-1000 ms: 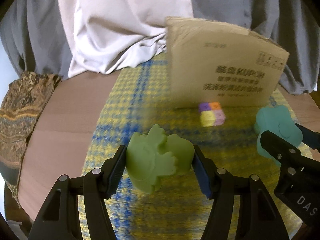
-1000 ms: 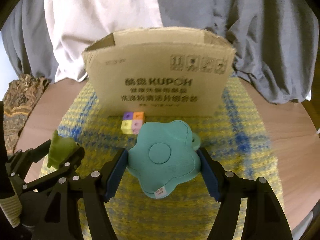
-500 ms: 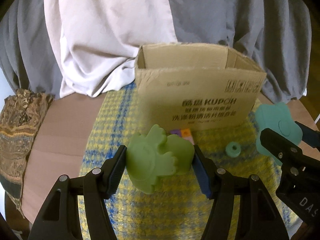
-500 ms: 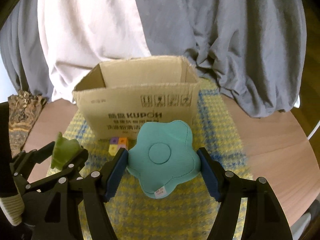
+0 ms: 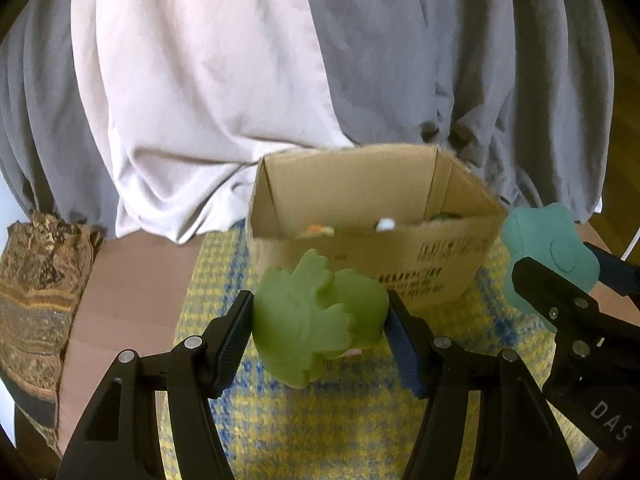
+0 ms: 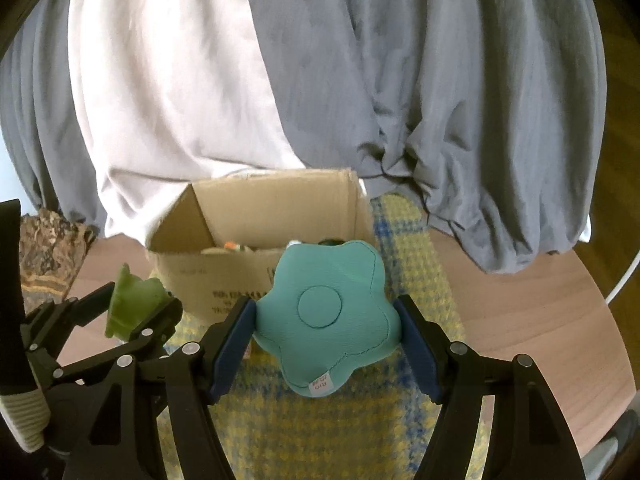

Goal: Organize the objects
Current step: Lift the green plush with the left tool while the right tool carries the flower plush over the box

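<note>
My left gripper (image 5: 320, 328) is shut on a green rubber toy (image 5: 316, 320) and holds it in the air in front of an open cardboard box (image 5: 400, 256). My right gripper (image 6: 328, 336) is shut on a teal star-shaped plush (image 6: 328, 312), also raised just in front of the box (image 6: 224, 272). The plush also shows at the right of the left wrist view (image 5: 548, 248). The green toy shows at the left of the right wrist view (image 6: 132, 304). Small items lie inside the box, blurred.
The box stands on a yellow and blue woven mat (image 5: 320, 432) on a round wooden table (image 6: 540, 320). Grey and white draped cloth (image 5: 240, 80) hangs behind the box. A patterned brown fabric (image 5: 36, 280) lies at the table's left edge.
Both grippers have risen with their toys, so the box now sits lower in view with its open top and inside visible. The small coloured cube is no longer seen.
</note>
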`<state>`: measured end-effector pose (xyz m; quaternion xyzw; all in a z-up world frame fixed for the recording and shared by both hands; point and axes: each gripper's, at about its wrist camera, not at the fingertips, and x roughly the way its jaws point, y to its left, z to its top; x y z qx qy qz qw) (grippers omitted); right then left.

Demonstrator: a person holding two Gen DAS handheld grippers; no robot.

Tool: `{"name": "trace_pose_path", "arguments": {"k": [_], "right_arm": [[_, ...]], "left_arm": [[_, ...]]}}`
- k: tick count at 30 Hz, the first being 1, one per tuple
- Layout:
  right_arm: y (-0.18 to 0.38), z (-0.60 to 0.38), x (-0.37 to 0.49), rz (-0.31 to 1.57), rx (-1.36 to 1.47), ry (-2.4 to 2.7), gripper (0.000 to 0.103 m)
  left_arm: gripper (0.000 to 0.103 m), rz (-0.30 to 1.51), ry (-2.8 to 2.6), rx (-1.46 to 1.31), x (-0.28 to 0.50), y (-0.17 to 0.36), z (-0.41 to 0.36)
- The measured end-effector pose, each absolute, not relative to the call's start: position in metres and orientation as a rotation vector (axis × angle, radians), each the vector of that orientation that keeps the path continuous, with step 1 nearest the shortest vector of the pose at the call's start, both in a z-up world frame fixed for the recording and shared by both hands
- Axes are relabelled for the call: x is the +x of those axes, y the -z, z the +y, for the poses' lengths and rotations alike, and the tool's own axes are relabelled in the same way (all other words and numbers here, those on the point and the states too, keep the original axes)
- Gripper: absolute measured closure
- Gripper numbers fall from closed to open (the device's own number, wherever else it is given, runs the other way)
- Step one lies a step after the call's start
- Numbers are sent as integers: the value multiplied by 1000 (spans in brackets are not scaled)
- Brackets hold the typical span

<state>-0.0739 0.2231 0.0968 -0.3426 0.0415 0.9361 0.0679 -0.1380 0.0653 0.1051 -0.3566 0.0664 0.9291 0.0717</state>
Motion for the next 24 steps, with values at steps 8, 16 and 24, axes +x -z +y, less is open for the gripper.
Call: {"name": "trace_pose_path", "arguments": {"k": [8,16,24], "right_arm": [[-115,232,-82,136,-993,-2837,32],[-127,232,-93,132,-968,-2846,32],[-137,230,-106,117,-950,-2862,32]], "left_arm": [[40,203,-2800,-1035,-151,-127,72],[40,206,-2801,-1010,-163,-138,76],[40,197,-2806,-991,-178,-148,74]]}}
